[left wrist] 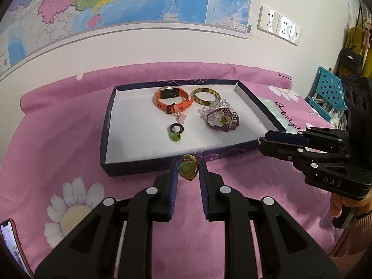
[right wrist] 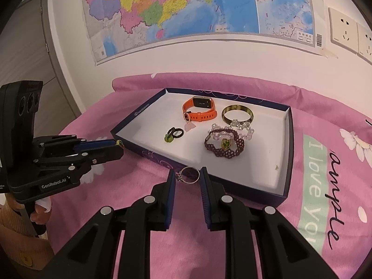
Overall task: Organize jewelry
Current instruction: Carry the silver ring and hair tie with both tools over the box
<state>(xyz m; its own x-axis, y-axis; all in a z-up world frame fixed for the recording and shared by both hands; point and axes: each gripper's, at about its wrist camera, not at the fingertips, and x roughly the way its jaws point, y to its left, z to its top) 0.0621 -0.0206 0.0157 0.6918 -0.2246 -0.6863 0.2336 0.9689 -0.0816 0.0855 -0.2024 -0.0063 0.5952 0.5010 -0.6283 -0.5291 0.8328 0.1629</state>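
Note:
My left gripper (left wrist: 187, 170) is shut on a green stone ring with a braided band (left wrist: 187, 169), held just in front of the near wall of the dark blue tray (left wrist: 130, 169). My right gripper (right wrist: 187, 176) is shut on a thin silver ring (right wrist: 190, 174) just short of the tray's near wall (right wrist: 251, 191). On the tray's white floor lie an orange watch (left wrist: 173, 98), an amber bangle (left wrist: 205, 95), a maroon beaded bracelet (left wrist: 223, 119), a clear crystal bracelet (right wrist: 243, 127) and a black ring with a green stone (left wrist: 176, 132). Each gripper shows in the other's view: the right (left wrist: 262, 140), the left (right wrist: 119, 146).
The tray rests on a pink bedsheet with daisies (left wrist: 74, 200). A phone (left wrist: 11, 244) lies at the near left. A blue perforated basket (left wrist: 327, 93) and a black handbag (left wrist: 351, 60) stand at the right. A map and wall sockets (right wrist: 344, 26) are behind.

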